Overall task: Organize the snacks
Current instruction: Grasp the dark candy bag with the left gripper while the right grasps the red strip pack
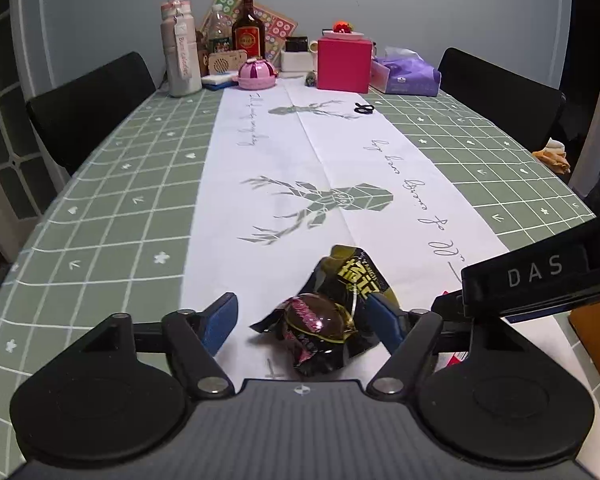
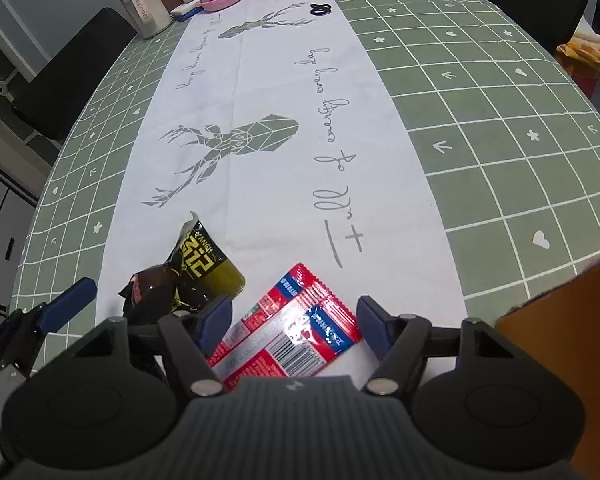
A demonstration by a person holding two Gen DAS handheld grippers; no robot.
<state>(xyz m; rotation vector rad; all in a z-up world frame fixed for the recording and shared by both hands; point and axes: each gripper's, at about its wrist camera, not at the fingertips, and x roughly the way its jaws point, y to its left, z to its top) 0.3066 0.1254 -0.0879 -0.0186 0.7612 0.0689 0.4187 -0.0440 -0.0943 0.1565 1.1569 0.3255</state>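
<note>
A black-and-yellow snack packet [image 1: 360, 280] leans on a dark packet with pink print [image 1: 312, 320] on the white runner. My left gripper [image 1: 304, 320] straddles both, open: its left pad stands clear and its right pad sits close against the yellow packet. In the right wrist view a red snack packet [image 2: 296, 328] lies flat between the pads of my right gripper [image 2: 294, 322]. Those pads sit at its edges without visibly squeezing it. The two dark packets [image 2: 188, 276] lie just left of it, beside a blue finger [image 2: 68, 300] of the left gripper. The right gripper's black body [image 1: 532, 276] shows at right.
An orange box [image 2: 560, 340] stands close on the right. At the table's far end are a grey bottle [image 1: 180, 52], a brown bottle [image 1: 248, 32], a pink lidded bowl [image 1: 256, 74], a pink box [image 1: 344, 64] and a purple tissue pack [image 1: 404, 74]. Black chairs [image 1: 88, 100] flank the table.
</note>
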